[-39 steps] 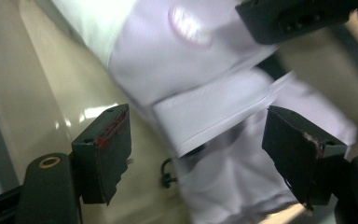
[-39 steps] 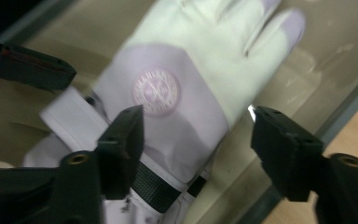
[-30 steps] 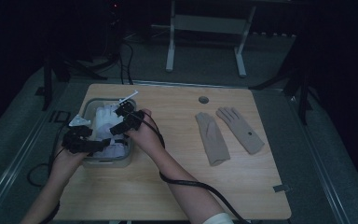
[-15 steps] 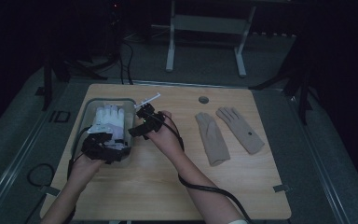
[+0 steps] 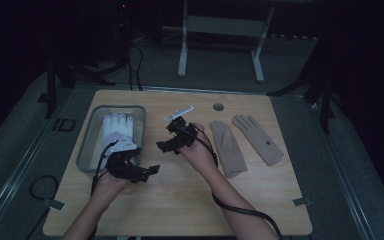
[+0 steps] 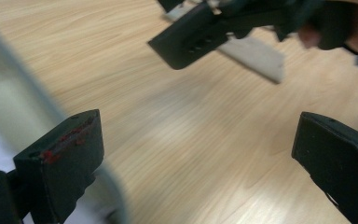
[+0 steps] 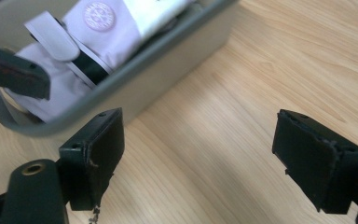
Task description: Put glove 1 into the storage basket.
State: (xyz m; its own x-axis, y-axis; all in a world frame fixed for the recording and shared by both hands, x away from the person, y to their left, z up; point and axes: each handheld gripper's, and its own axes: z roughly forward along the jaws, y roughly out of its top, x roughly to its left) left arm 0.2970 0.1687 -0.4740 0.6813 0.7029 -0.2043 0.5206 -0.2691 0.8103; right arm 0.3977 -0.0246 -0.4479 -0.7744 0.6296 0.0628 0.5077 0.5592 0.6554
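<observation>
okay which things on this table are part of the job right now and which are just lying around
In the job:
- pale white glove lying in the grey rectangular bin
- two tan fabric gloves on the wooden table
- left gripper, open
- right gripper, open

Lying about:
- white metal stand behind the table
- round hole

The table [image 5: 190, 200] shows pale wood grain under a smooth, faintly shiny finish. On it, the tray [image 5: 86, 145] looks like grey plastic, matt, with a softly rounded rim. Inside lies a white glove [image 5: 117, 127] of smooth cloth with a round printed badge and a black strip. Two tan gloves [image 5: 227, 147] look like soft, matt knit fabric. Both the left gripper [image 6: 200, 154] and the right gripper [image 7: 198, 156] have jaws of matt black plastic, slightly scuffed at the edges.
</observation>
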